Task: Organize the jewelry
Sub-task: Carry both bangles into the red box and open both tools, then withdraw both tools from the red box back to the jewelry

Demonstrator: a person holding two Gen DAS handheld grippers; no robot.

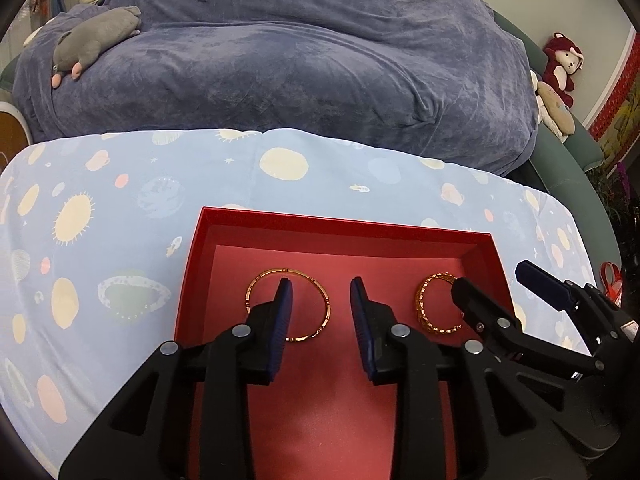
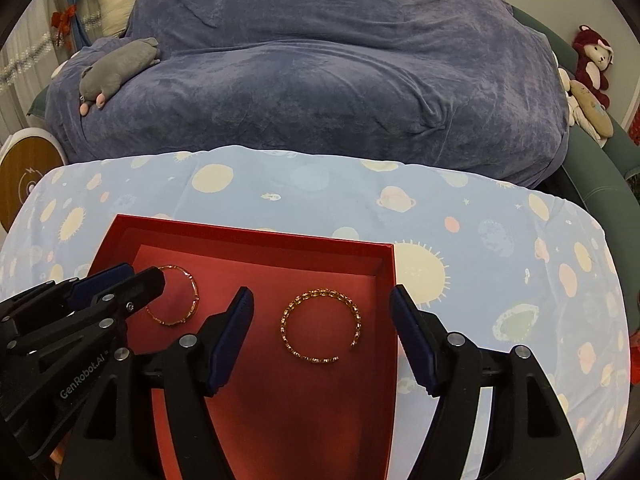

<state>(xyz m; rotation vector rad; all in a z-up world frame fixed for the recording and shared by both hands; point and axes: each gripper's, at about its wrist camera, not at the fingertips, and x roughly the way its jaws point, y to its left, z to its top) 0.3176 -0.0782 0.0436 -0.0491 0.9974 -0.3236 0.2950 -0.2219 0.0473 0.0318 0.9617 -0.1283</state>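
A red open box lies on a space-print cloth. Two gold bangles lie on its floor: a thin closed bangle on the left and a chain-pattern open cuff bangle on the right. My left gripper is open and empty above the box, its left finger over the thin bangle. My right gripper is open and empty, its jaws wide around the cuff bangle from above, touching nothing. Each gripper shows at the side of the other's view.
The table is covered by a light blue cloth with planets and suns. Behind it stands a sofa under a blue-grey blanket, with a grey plush toy and a red plush toy.
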